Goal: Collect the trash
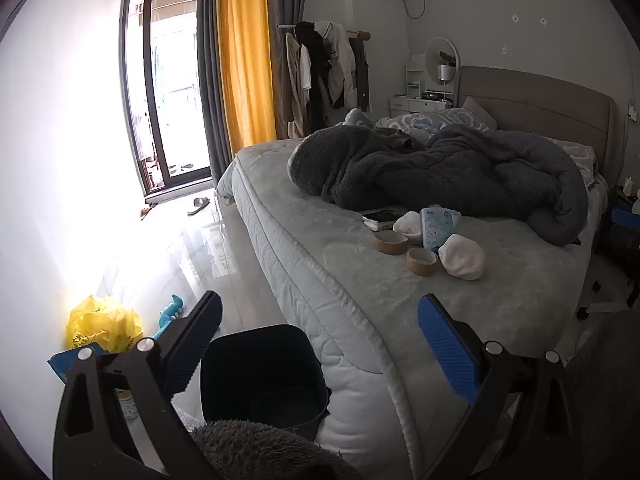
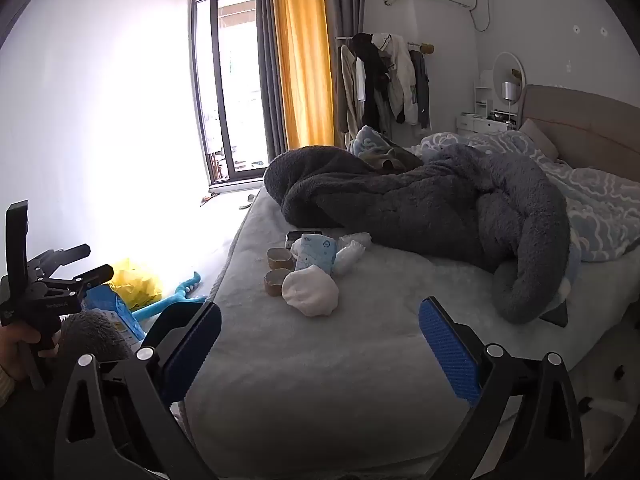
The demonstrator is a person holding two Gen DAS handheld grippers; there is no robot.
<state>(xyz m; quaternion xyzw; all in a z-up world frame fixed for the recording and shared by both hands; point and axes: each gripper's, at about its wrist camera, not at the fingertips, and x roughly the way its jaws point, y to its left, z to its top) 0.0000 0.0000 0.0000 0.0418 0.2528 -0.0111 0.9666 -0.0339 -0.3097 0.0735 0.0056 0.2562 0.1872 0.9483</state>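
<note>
A small pile of trash lies on the bed: two cardboard tape rolls (image 1: 390, 242) (image 2: 280, 258), a white crumpled wad (image 1: 462, 256) (image 2: 310, 290), a pale blue tissue pack (image 1: 436, 228) (image 2: 316, 256) and some clear plastic wrap (image 2: 352, 250). A dark bin (image 1: 260, 376) stands on the floor against the mattress side, just under my left gripper (image 1: 320, 332), which is open and empty. My right gripper (image 2: 320, 336) hovers over the bed's near end, short of the pile, also open and empty. The left gripper (image 2: 90, 262) shows at the left of the right wrist view, held in a hand (image 2: 16, 348).
A heap of grey blanket (image 2: 440, 208) lies just behind the pile, and a small black item (image 1: 380, 218) sits at its edge. On the floor by the wall are a yellow plastic bag (image 1: 104, 324), a blue toy (image 1: 172, 312) and a blue packet (image 2: 112, 308). A slipper (image 1: 199, 205) lies near the window.
</note>
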